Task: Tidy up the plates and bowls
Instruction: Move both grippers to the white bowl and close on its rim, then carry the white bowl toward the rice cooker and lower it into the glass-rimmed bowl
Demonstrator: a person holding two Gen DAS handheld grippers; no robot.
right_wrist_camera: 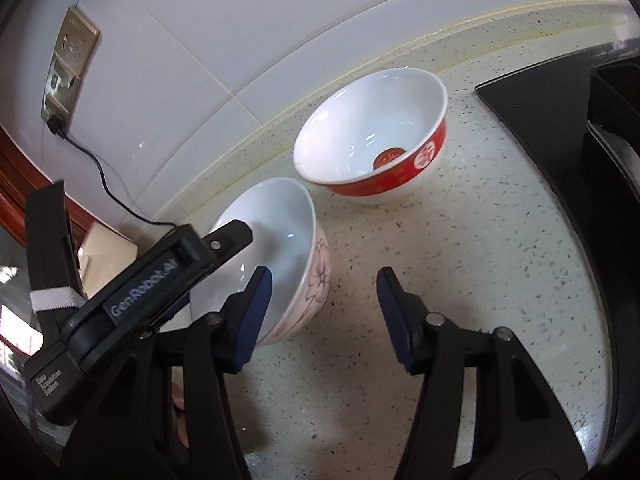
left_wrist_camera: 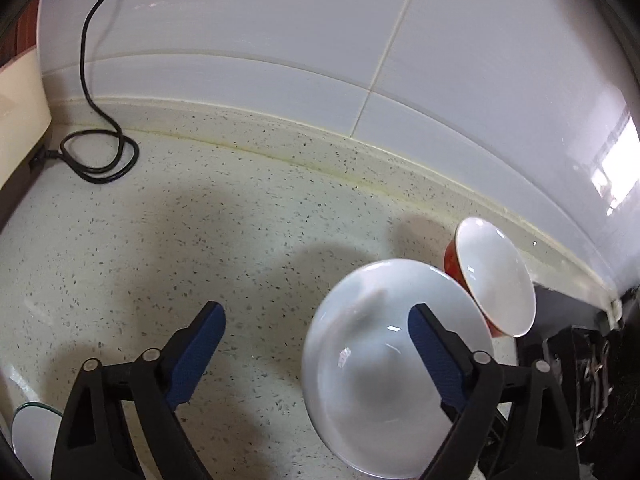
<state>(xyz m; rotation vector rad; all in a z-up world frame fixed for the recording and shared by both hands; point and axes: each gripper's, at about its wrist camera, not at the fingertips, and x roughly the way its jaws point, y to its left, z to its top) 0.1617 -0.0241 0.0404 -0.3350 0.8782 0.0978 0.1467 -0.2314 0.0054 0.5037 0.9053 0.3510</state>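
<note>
I work over a pale speckled stone countertop (right_wrist_camera: 460,264) that meets a raised lip and a wall of large white tiles (left_wrist_camera: 280,20) on the far side. A black cable (left_wrist_camera: 86,80) hangs down the wall and coils at the far left corner beside a cream appliance (left_wrist_camera: 20,112); in the right wrist view it runs from a metal wall socket (right_wrist_camera: 66,68). A black hob (right_wrist_camera: 560,120) borders the counter on the right. The floral bowl (right_wrist_camera: 280,256) stands near me, with the red-banded bowl (right_wrist_camera: 376,140) just beyond it, apart from it and nearer the wall. My left gripper (left_wrist_camera: 316,330) is spread wide, one finger reaching over the floral bowl's rim. My right gripper (right_wrist_camera: 322,286) stands part-open over bare counter, gripping nothing, its left finger just beside that bowl.
</note>
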